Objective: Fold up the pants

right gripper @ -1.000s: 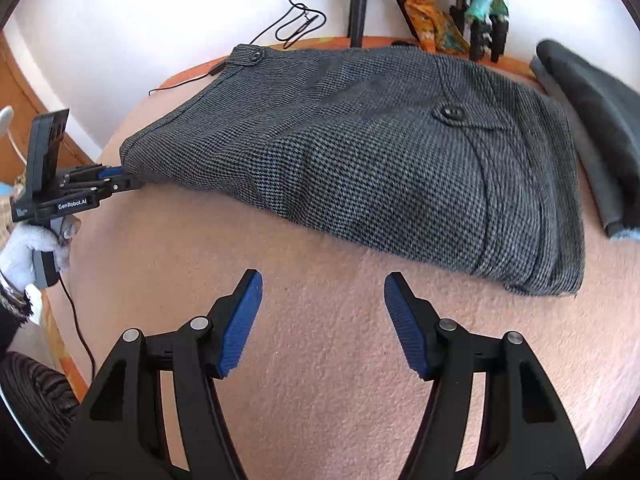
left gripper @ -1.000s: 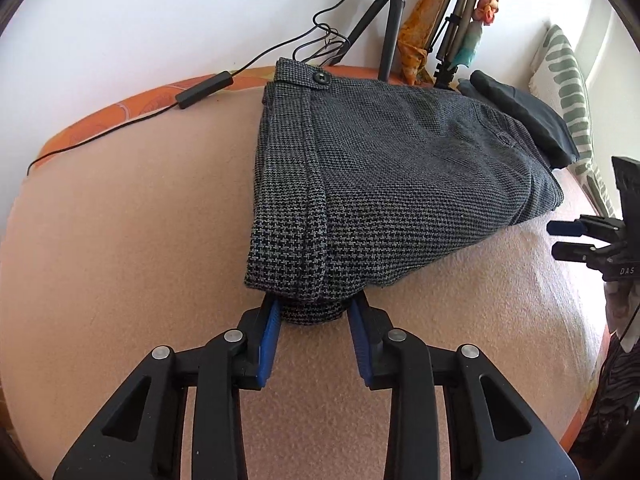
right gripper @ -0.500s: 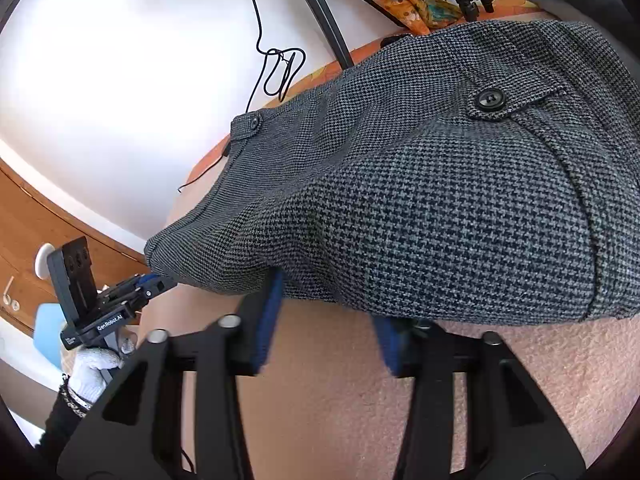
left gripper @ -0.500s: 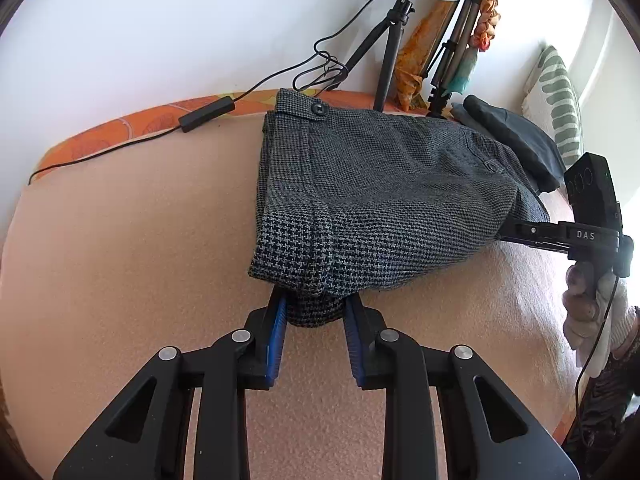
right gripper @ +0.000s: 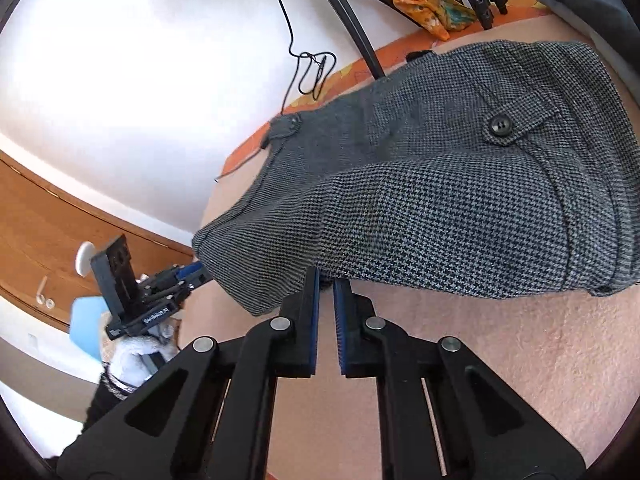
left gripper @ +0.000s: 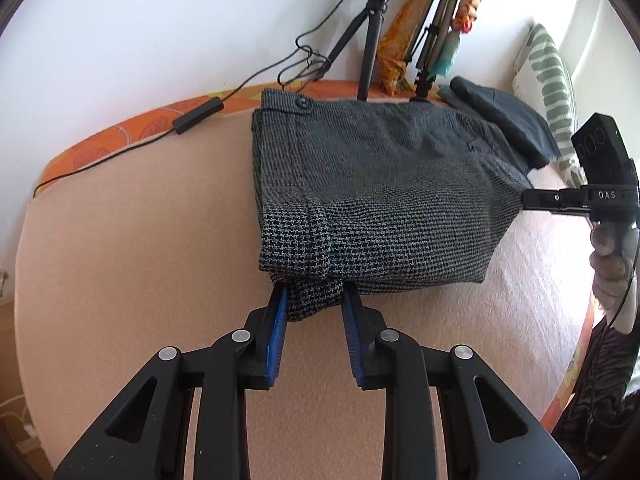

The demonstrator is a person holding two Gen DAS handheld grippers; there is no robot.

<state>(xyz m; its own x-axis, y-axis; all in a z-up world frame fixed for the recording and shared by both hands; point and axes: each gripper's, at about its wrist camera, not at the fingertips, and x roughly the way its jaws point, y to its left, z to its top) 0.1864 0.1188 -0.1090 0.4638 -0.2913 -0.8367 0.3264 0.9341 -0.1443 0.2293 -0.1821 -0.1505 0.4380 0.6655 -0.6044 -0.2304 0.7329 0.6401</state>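
Grey houndstooth pants (left gripper: 380, 200) lie folded on the peach blanket (left gripper: 132, 240) of the bed, waistband button toward the wall. The left claw (left gripper: 314, 304) pinches a bunched corner of the cloth at the near edge, blue pads on either side of it. Over on the other side, the right claw (right gripper: 326, 284) is clamped on the pants' lower edge, pads nearly pressed together, cloth draped over the tips. Behind, a tripod (left gripper: 370, 40) stands by the wall, dark clothes (left gripper: 500, 120) just beside the pants.
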